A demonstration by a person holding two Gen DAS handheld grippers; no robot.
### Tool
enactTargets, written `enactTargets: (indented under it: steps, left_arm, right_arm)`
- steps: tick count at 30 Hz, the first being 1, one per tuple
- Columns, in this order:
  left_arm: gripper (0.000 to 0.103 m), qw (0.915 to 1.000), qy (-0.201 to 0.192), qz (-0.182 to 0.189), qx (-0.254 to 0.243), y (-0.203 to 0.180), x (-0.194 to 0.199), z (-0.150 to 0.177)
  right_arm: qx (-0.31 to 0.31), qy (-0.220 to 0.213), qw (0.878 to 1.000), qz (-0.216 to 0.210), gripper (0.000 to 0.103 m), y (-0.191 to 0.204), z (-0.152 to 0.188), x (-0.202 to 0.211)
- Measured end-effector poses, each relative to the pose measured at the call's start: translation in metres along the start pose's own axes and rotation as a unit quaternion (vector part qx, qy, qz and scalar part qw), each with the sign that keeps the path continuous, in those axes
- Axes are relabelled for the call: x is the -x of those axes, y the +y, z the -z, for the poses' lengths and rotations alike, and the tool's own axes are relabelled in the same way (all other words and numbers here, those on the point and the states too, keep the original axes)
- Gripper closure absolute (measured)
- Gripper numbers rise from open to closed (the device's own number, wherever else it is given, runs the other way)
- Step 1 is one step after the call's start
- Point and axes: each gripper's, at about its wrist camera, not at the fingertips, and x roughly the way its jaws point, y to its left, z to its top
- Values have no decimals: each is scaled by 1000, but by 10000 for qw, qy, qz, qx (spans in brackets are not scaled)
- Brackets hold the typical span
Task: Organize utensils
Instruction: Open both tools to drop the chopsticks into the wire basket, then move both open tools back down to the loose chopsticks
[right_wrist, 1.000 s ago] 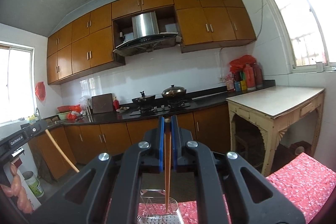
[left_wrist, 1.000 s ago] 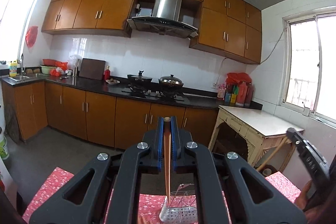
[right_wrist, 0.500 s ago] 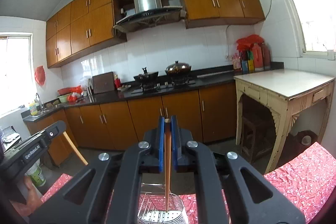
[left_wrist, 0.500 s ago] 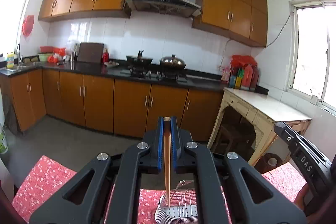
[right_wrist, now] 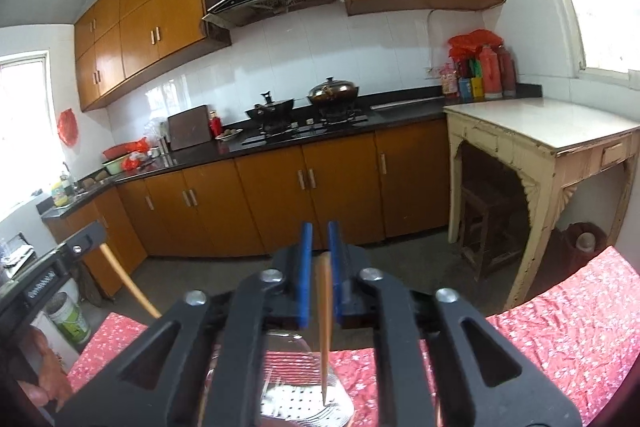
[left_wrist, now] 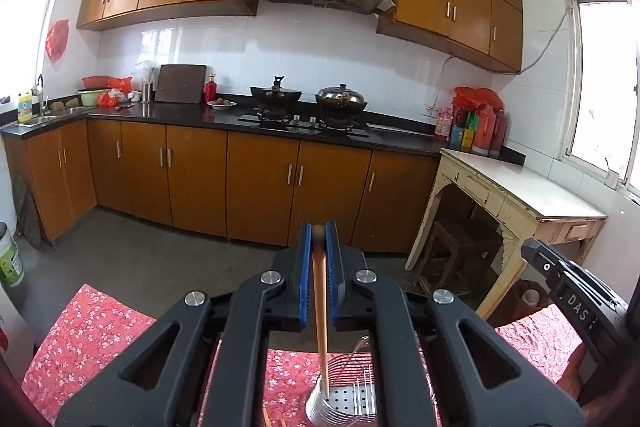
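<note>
My left gripper (left_wrist: 319,239) pinches a chopstick (left_wrist: 320,311) over the metal holder (left_wrist: 348,401). My right gripper (right_wrist: 319,239) has parted around its own chopstick (right_wrist: 325,327). Next I judge: lower left, release.

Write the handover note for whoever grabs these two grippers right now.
Left gripper: shut on the left chopstick, whose tip is down inside the metal holder.
Right gripper: jaws slightly apart. The right chopstick looks loose between them, its top below the fingertips and its tip over the holder.
The holder stands on the red cloth.
Done: both sticks are lined up at the holder.
Left: let both sticks go into it, then pull back.
</note>
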Motion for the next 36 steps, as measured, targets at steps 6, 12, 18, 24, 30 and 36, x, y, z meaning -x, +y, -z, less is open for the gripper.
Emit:
enactTargets:
  steps: [6, 12, 18, 24, 30, 36]
  left_arm:
    - [63, 9997, -119, -194, 58, 13, 16, -3]
    - [62, 9994, -204, -278, 79, 27, 42, -7]
    - [56, 9989, -263, -351, 149, 51, 76, 6]
    - [55, 9983, -20, -537, 205, 75, 96, 36]
    - [49, 9974, 316, -625, 147, 91, 112, 88]
    - [47, 9960, 621, -625, 113, 99, 125, 150]
  right_arm:
    - [107, -217, 9994, 228, 64, -8, -1, 21]
    - [173, -354, 9985, 378, 61, -12, 1, 53]
    - [205, -268, 9984, 455, 60, -19, 19, 89]
    - [116, 166, 9979, 618, 60, -34, 62, 111]
    - [-119, 913, 9925, 806, 60, -58, 136, 122]
    - [-202, 1747, 9803, 893, 65, -67, 222, 124]
